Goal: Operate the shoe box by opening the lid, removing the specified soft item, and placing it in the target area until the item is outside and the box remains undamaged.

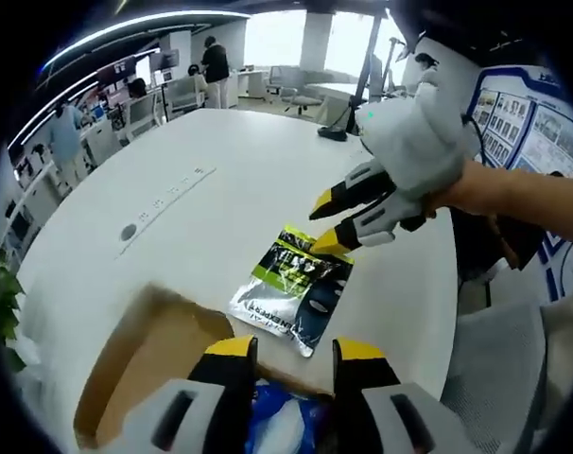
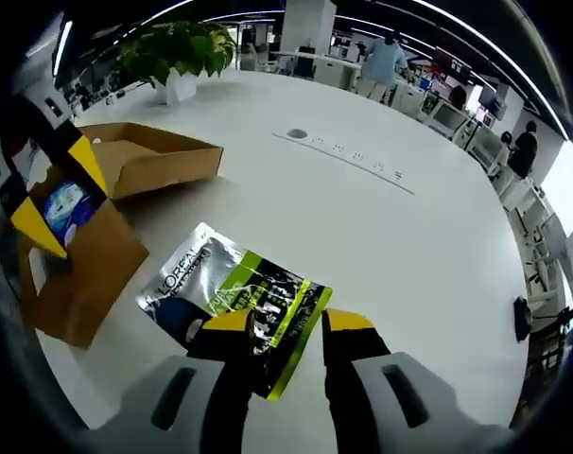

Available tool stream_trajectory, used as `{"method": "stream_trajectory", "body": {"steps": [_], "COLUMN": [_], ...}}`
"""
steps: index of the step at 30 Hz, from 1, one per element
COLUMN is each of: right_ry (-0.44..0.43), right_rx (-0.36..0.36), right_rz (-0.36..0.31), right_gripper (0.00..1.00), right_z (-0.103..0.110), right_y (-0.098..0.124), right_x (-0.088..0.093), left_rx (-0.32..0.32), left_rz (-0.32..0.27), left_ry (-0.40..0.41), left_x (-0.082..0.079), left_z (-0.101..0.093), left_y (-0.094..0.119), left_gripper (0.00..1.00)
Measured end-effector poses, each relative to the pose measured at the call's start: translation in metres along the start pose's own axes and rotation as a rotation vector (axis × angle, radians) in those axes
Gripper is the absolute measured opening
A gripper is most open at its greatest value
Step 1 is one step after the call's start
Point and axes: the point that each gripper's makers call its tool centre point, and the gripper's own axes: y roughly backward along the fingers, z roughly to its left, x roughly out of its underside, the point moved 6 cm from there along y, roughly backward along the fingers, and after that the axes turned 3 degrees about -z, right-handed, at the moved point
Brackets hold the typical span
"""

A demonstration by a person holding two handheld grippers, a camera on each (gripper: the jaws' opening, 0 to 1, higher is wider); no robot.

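A shiny green, black and silver soft packet (image 1: 291,288) (image 2: 234,293) lies flat on the white table, outside the box. My right gripper (image 2: 288,322) (image 1: 328,221) hovers just over the packet's near edge, jaws apart, nothing between them. The brown cardboard shoe box (image 2: 83,265) stands open at the table's edge, its lid (image 2: 145,156) (image 1: 159,345) lying open beside it. My left gripper (image 1: 296,350) (image 2: 58,194) stands open over the box. A blue and white item (image 1: 277,416) (image 2: 64,203) shows inside the box between its jaws.
The big white round table (image 2: 390,246) stretches wide, with a flush socket strip (image 2: 348,156) (image 1: 164,203) across its middle. A potted plant (image 2: 173,52) stands at its far edge. People and desks fill the office behind.
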Motion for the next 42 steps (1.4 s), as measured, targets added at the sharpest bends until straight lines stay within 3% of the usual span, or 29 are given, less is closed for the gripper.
{"method": "stream_trajectory", "body": {"steps": [17,23,28,34,42], "right_ry": [0.051,0.03,0.037,0.048,0.045], "right_rx": [-0.079,-0.161,-0.197,-0.244,-0.322], "right_rz": [-0.099,-0.158,-0.174,-0.184,-0.205], "right_gripper": [0.39,0.4,0.41,0.42,0.41], "right_z": [0.037,0.061,0.077,0.097,0.127], "right_y": [0.04,0.049,0.05,0.048,0.043], "right_x": [-0.029,-0.041,-0.044,-0.048,-0.057], "left_rx": [-0.058,-0.08,-0.117,-0.168,-0.204], "left_rz": [-0.098,-0.189,-0.182,-0.22,-0.229], "left_ry": [0.058,0.112,0.113,0.154,0.185], "left_x": [0.036,0.043,0.059,0.075,0.098], "left_z": [0.017,0.025,0.033,0.043,0.047], "left_y": [0.051,0.075,0.091,0.11,0.129], "left_gripper": [0.41,0.42,0.44,0.45,0.49]}}
